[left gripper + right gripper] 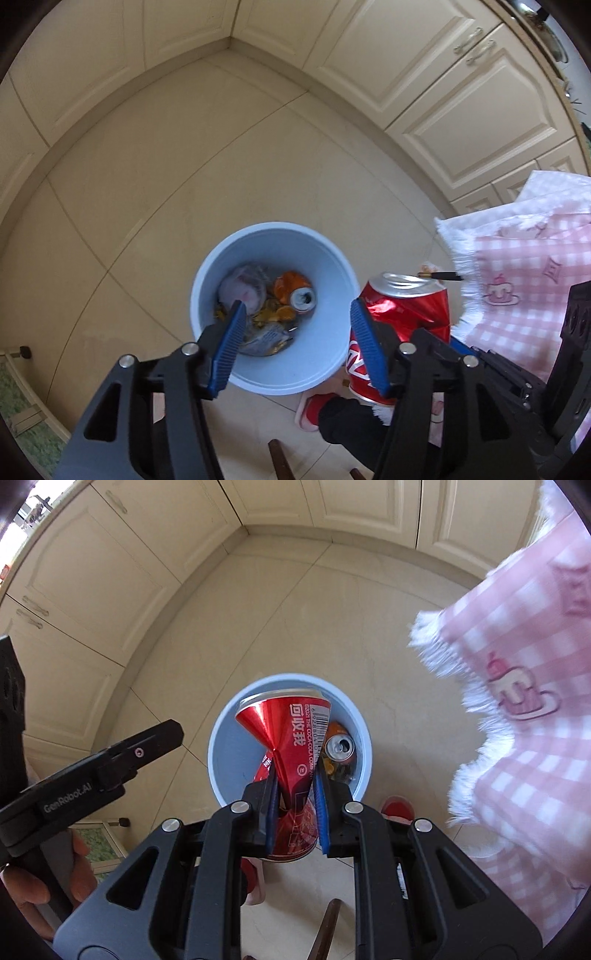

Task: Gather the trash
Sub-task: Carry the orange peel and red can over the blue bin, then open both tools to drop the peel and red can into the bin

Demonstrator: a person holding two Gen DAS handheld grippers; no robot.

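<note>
A light blue trash bin (pixel 325 354) stands on the tiled floor and holds an orange can (pixel 295 291), crumpled wrappers and scraps. My left gripper (pixel 297 314) is open and empty above the bin. My right gripper (pixel 295 775) is shut on a crushed red cola can (pixel 291 738) and holds it over the bin (pixel 225 753). The cola can also shows in the left wrist view (pixel 402 310), just right of the bin's rim. The orange can (pixel 338 744) lies in the bin beneath it.
A pink checked tablecloth (pixel 524 288) with a white fringe hangs at the right, also in the right wrist view (pixel 524 686). Cream cabinets (pixel 424 85) line the far walls. A red slipper (pixel 314 410) and a dark chair leg (pixel 279 461) are below the bin.
</note>
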